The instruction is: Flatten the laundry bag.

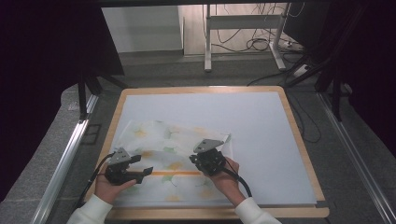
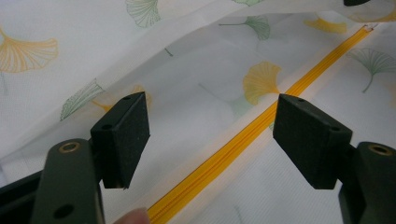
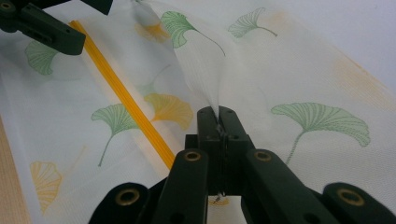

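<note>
A white cloth [image 1: 159, 140] printed with green and orange ginkgo leaves lies on the mat, with a yellow zipper [image 1: 175, 172] running across it. My left gripper [image 1: 144, 165] hovers open over the cloth's left part. In the left gripper view the zipper [image 2: 243, 140] passes between its spread jaws [image 2: 212, 135], which touch nothing. My right gripper [image 1: 194, 160] is shut on a raised fold of the cloth [image 3: 303, 79] close beside the zipper [image 3: 121, 93]. The thin fabric rises from between its closed fingertips [image 3: 218, 116]. The left gripper [image 3: 46, 28] shows farther along the zipper.
The cloth lies on a pale mat [image 1: 261, 126] on a wood-rimmed table [image 1: 299, 140]. Bare mat stretches to the right and behind the cloth. Beyond the table stand a desk frame [image 1: 243, 28] and floor cables [image 1: 261, 44]. Dark stands flank the table.
</note>
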Demonstrator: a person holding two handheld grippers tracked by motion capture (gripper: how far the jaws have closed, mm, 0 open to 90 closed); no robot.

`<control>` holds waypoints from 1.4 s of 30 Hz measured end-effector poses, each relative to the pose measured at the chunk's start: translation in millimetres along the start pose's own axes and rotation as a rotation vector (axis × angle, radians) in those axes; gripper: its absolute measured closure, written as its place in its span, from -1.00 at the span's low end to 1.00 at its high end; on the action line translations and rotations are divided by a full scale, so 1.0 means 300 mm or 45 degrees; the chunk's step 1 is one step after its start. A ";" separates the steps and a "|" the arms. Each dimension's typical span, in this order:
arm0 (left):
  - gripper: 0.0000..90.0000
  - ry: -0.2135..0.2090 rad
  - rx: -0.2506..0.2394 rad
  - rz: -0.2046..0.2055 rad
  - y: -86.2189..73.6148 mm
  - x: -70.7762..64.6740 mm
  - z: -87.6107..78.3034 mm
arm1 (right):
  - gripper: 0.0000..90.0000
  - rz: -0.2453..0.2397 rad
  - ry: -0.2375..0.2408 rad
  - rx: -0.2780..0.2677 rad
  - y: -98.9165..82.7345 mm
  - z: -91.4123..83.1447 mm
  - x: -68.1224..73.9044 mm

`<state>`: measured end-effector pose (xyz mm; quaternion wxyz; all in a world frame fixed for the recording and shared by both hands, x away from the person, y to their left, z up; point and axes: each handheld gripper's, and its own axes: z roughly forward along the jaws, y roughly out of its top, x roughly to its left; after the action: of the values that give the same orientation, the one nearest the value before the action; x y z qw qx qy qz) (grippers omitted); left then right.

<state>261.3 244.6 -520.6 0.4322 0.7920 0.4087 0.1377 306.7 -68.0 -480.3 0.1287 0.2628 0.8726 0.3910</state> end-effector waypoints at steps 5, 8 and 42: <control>-0.40 0.002 0.007 0.006 0.000 0.001 -0.001 | 0.97 0.007 -0.018 -0.018 0.011 -0.002 -0.018; -0.40 0.003 0.000 0.004 0.000 0.000 -0.002 | 0.97 0.026 -0.034 -0.042 0.018 -0.008 -0.035; -0.39 -0.004 -0.028 -0.014 0.003 0.001 -0.009 | 0.97 0.149 -0.097 -0.076 0.019 0.008 -0.191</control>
<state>260.3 246.0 -518.3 0.4425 0.7850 0.4108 0.1385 357.2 -95.3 -476.6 0.1465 0.3241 0.8383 0.4133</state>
